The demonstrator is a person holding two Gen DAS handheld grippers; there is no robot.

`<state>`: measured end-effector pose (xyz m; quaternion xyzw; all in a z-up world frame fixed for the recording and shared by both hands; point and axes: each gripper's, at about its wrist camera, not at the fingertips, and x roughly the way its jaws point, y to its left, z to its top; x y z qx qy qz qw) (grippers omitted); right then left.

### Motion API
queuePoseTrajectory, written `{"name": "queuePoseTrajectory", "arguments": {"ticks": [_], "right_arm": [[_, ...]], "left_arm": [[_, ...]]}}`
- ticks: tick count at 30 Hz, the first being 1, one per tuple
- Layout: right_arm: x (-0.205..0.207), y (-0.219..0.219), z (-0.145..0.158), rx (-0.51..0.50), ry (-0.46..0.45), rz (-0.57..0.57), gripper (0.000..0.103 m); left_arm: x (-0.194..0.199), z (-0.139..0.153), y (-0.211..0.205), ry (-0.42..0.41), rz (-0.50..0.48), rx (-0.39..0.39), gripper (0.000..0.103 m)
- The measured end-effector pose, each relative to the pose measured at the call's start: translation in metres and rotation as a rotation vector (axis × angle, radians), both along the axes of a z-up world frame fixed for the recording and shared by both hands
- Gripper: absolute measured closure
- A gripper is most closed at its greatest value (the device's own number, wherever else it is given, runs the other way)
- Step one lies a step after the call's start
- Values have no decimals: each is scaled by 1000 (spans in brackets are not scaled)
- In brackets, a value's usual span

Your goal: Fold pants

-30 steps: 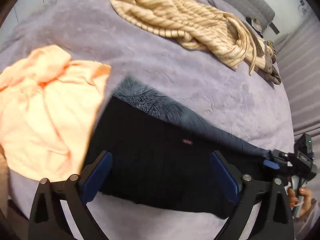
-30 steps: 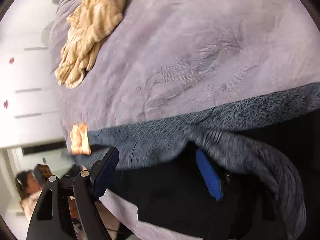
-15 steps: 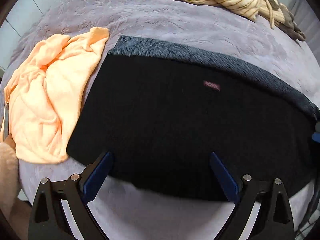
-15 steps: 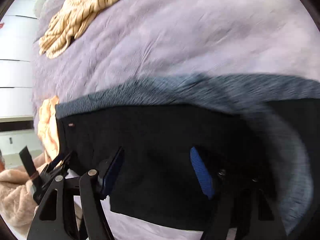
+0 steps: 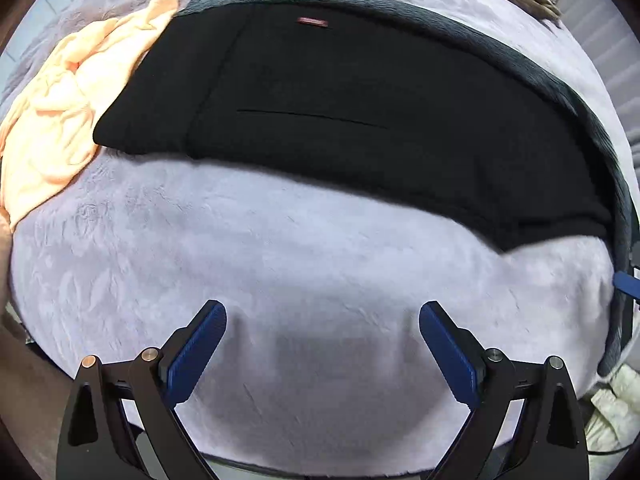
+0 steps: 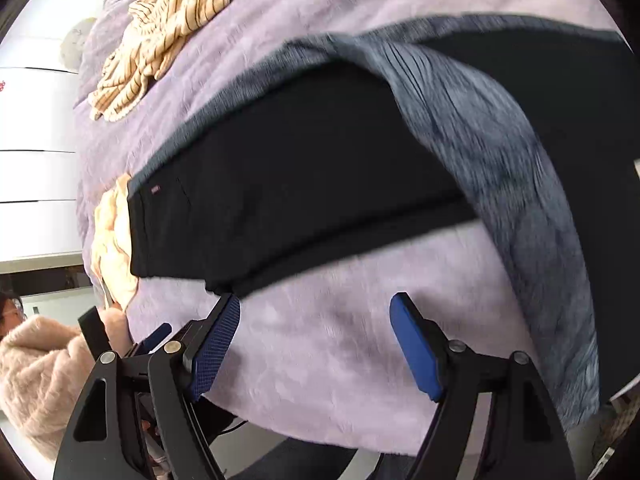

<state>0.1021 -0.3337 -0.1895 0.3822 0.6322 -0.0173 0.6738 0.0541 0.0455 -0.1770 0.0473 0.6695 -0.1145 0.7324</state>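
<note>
a: looking past your left gripper (image 5: 322, 346), the pants (image 5: 340, 92) lie flat on the blanket (image 5: 280, 280), well beyond the fingertips, nothing between the jaws.
b: and the fingers?
a: spread wide on both. your right gripper (image 6: 316, 334) has just been opening, jaws empty, its left pad (image 6: 214, 354) just short of the pants' near edge.
b: pose?
a: left points straight down at bare blanket; right tilts steeply down. an orange cloth (image 5: 60, 112) touches the waistband end.

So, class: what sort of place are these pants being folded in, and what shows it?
Probably a bedroom: black pants lie on a plush lilac bedspread, beside an orange garment and a striped one.
</note>
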Motion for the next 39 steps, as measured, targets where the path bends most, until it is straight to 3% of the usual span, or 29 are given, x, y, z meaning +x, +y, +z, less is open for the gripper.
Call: {"name": "queuePoseTrajectory", "arguments": {"ticks": [4, 14, 21, 27, 30, 33, 35, 37, 39], "right_arm": [[-17, -1, -5, 7, 9, -20, 23], [-49, -27, 23, -59, -66, -115, 23], [-127, -82, 22, -80, -56, -341, 22], [-201, -113, -7, -12, -13, -532, 23], [-231, -124, -31, 46, 7, -611, 23], [-247, -132, -61, 154, -34, -663, 23], [-249, -136, -80, 295, -123, -686, 23], [-246, -136, -98, 414, -164, -696, 30], [-244, -138, -112, 473, -135, -695, 70]], "left_arm": [[-17, 11, -8, -21, -51, -1, 5], [-30, 57, -26, -85, -129, -27, 5], [-19, 67, -119, -59, -322, -65, 5], [-33, 59, -209, 59, -457, -244, 5], [-39, 51, -253, 91, -488, -266, 5], [-40, 42, -285, 129, -499, -299, 5], [-41, 35, -301, 134, -534, -315, 5], [-40, 31, -315, 145, -566, -315, 5], [-42, 29, -327, 168, -577, -322, 5]]}}
